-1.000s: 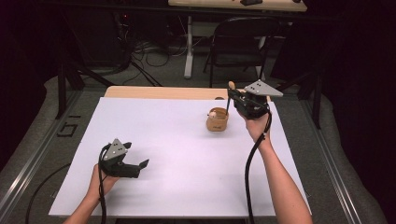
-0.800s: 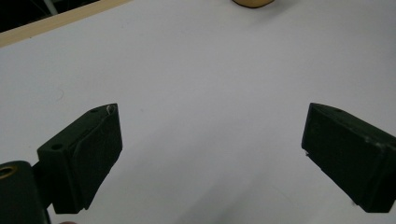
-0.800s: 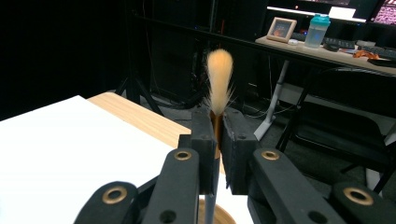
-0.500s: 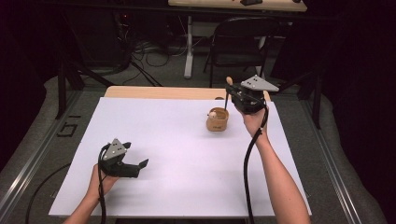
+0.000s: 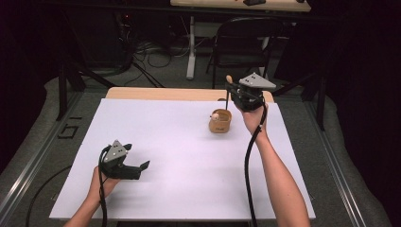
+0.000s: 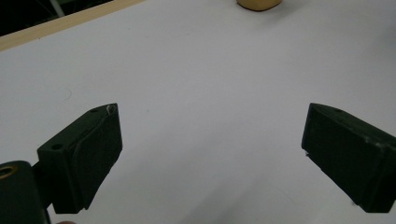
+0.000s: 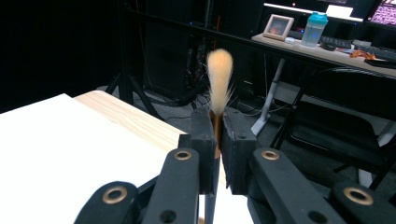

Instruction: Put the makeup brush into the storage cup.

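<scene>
1. Your right tool (image 5: 228,90) pinches a brush (image 7: 218,79) by its handle, bristles up, above the far edge of the surface (image 5: 179,142).
2. It hangs just beyond the small wooden cup (image 5: 220,121).
3. Your left tool (image 5: 142,167) rests near you, spread wide, nothing between its pads.

My left matte-black two-jaw gripper (image 5: 142,166) has blocky, square-ended jaws, and my right matte-black two-jaw gripper (image 7: 216,140) has brass-ringed pivot holes along its linkage arms. Each carries a grey three-cornered plate on top and trails a black cable. My forearms are unsleeved.
</scene>
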The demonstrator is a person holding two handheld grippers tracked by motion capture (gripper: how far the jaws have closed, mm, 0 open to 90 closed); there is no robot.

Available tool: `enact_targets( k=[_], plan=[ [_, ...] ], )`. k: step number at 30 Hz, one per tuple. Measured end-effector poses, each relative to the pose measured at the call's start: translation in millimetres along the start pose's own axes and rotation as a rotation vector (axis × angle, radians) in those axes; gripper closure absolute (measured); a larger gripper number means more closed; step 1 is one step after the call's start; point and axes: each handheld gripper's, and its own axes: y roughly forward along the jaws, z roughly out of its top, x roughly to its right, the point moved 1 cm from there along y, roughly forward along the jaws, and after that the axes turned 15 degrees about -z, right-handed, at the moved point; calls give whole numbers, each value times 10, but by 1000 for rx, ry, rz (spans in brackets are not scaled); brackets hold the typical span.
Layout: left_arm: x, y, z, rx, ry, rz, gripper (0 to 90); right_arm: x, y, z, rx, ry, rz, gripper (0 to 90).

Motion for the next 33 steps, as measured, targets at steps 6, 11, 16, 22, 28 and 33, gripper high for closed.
enact_targets(
  k=[6, 11, 16, 22, 28, 33],
  plan=[
    [13, 9, 6, -3, 5, -3, 53, -6, 86, -59, -21, 4, 1, 846],
    [0, 4, 2, -5, 3, -4, 53, -39, 143, -89, -35, -10, -4, 846],
    [3, -1, 5, -2, 6, -3, 52, -64, 181, -118, -51, -17, -5, 846],
    [10, 6, 5, -4, 6, -7, 53, -105, 236, -195, -81, -51, -9, 846],
    [7, 12, 2, -2, 2, -7, 53, -112, 269, -243, -93, -58, -10, 845],
    [10, 15, 3, -2, 2, -9, 53, -114, 288, -261, -100, -65, -9, 845]
  ],
)
